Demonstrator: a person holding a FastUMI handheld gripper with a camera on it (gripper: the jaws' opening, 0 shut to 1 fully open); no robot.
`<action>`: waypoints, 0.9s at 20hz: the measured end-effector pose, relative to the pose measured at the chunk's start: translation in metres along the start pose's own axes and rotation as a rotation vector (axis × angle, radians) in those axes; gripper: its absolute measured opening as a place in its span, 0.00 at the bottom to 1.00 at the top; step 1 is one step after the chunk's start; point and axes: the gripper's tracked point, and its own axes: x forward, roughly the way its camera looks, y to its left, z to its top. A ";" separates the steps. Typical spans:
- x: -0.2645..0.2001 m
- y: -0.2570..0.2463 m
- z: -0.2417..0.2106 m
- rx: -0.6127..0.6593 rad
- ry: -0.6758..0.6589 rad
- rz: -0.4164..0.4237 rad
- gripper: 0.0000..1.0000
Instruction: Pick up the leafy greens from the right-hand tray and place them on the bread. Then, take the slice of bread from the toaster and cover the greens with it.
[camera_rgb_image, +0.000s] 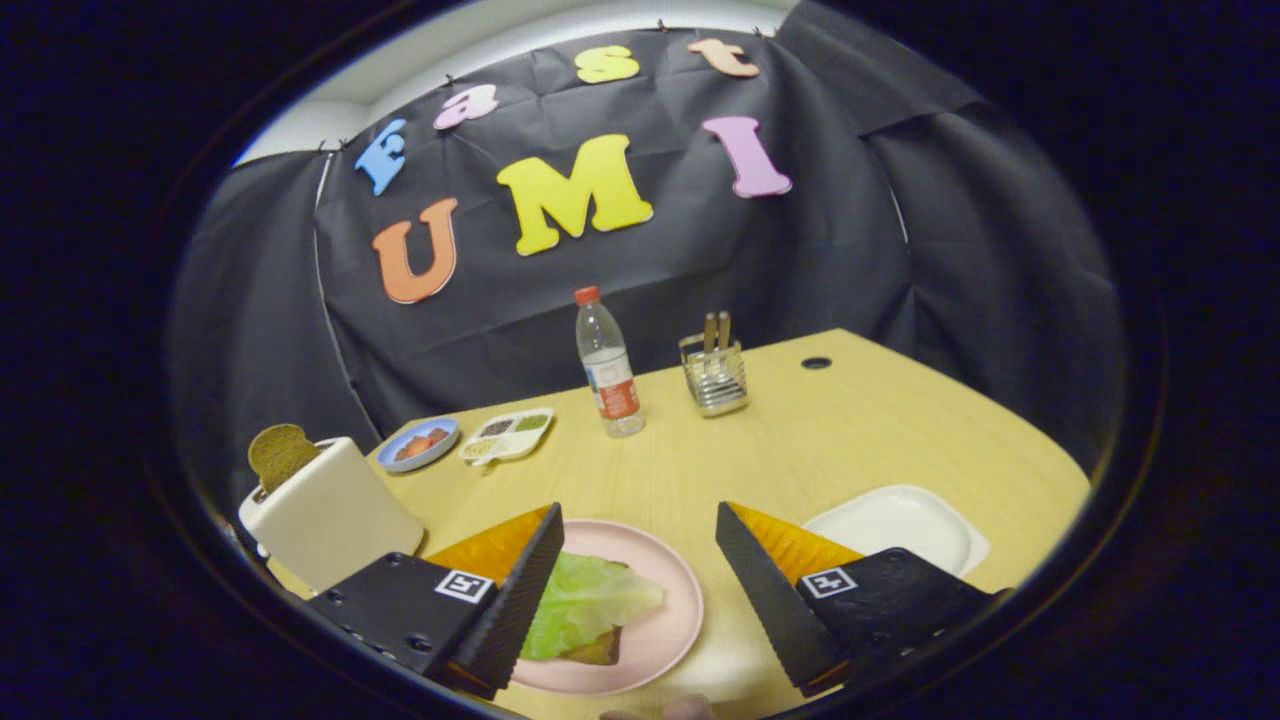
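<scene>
While gripper (638, 560) gapes, greens (585, 600) cover bread (598, 652).

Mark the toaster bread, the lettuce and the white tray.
bread slice (280, 452): gripper view, on its part sticking out of the toaster.
leafy greens (585, 600): gripper view, mid-leaf, on the pink plate between the open fingers.
white tray (900, 520): gripper view, bare floor.

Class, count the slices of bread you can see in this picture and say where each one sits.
2. One brown bread slice stands in the cream toaster. Another lies under the green lettuce leaf on the pink round plate, between the open gripper fingers. More may be hidden.
</scene>
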 end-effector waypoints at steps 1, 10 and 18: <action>-0.008 0.002 0.009 -0.024 -0.039 -0.021 0.96; -0.069 0.068 0.044 -0.086 -0.208 -0.054 0.95; -0.099 0.238 0.032 -0.207 -0.240 0.164 0.95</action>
